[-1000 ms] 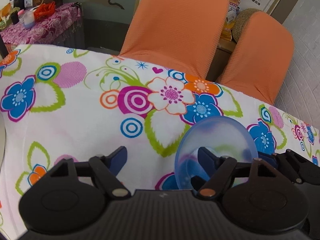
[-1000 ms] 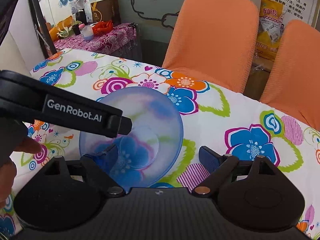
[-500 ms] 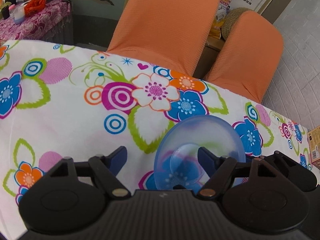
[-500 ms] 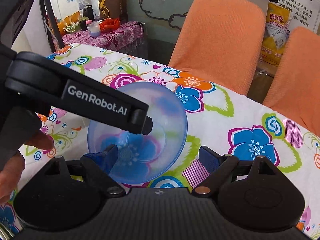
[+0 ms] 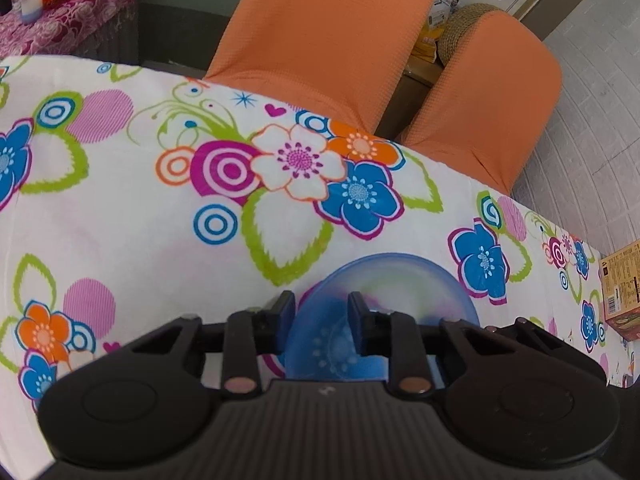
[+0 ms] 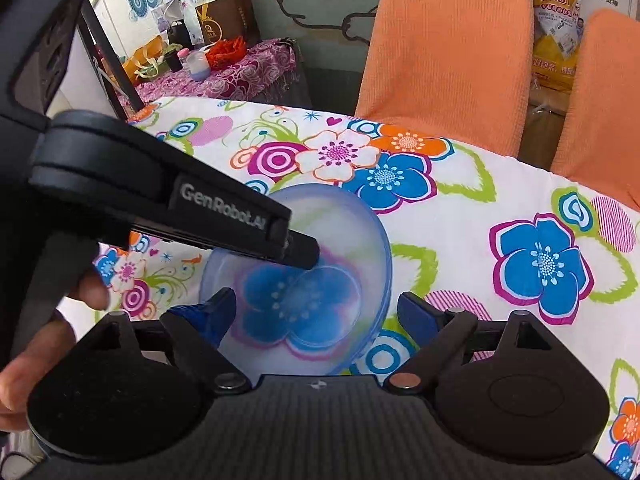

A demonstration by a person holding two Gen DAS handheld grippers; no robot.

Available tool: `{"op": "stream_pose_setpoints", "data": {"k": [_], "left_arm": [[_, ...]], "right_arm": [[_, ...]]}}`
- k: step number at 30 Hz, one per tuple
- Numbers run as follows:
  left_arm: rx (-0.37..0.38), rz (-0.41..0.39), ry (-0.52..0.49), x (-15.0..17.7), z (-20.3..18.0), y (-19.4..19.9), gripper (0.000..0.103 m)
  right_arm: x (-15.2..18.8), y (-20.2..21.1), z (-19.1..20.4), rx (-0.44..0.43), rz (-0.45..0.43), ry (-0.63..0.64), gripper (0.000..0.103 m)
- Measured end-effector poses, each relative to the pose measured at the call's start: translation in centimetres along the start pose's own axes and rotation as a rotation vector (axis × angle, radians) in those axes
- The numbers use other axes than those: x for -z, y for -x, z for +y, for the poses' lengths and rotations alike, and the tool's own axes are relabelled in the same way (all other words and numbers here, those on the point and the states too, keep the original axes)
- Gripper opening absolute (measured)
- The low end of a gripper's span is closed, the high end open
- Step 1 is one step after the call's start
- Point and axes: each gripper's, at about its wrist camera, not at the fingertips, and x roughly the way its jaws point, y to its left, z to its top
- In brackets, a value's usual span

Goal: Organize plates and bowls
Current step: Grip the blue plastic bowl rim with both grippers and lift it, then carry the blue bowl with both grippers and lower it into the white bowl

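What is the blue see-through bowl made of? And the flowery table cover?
The bowl looks like thin translucent plastic: the flower print shows through it, frosted, though glass can't be ruled out. The table cover looks like soft matte printed fabric, with no shine.

Translucent blue plastic bowl (image 6: 312, 280) on the floral-clothed worktop (image 6: 460, 208) at lower centre, two orange-covered chairs (image 6: 444, 52) behind at upper right, cluttered purple-clothed side table (image 6: 224, 76) upper left, cardboard box (image 5: 622, 288) at the left-wrist view's right edge.

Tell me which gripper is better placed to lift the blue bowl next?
Left. The left gripper has its fingers closed across the blue bowl rim, while the right gripper is wide open beside it.
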Motion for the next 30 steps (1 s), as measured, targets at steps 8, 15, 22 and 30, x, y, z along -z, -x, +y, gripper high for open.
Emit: {"op": "stream_pose_setpoints", "data": {"k": [8, 15, 22, 30], "left_arm": [[0.013, -0.026, -0.006, 0.3, 0.5, 0.2, 0.025], [0.022, -0.01, 0.013, 0.5, -0.5, -0.1, 0.017], [0.094, 0.074, 0.107, 1.0, 0.5, 0.5, 0.016], [0.145, 0.082, 0.097, 4.5, -2.8, 4.9, 0.015]], "right_arm": [[1.6, 1.2, -1.9, 0.027, -0.076, -0.003, 0.072], [1.4, 1.1, 0.0, -0.025, -0.077, 0.032, 0.065], [2.0, 2.6, -1.2, -0.127, -0.011, -0.121, 0.067], [4.8, 8.4, 0.1, -0.096, -0.013, -0.139, 0.069]]}}
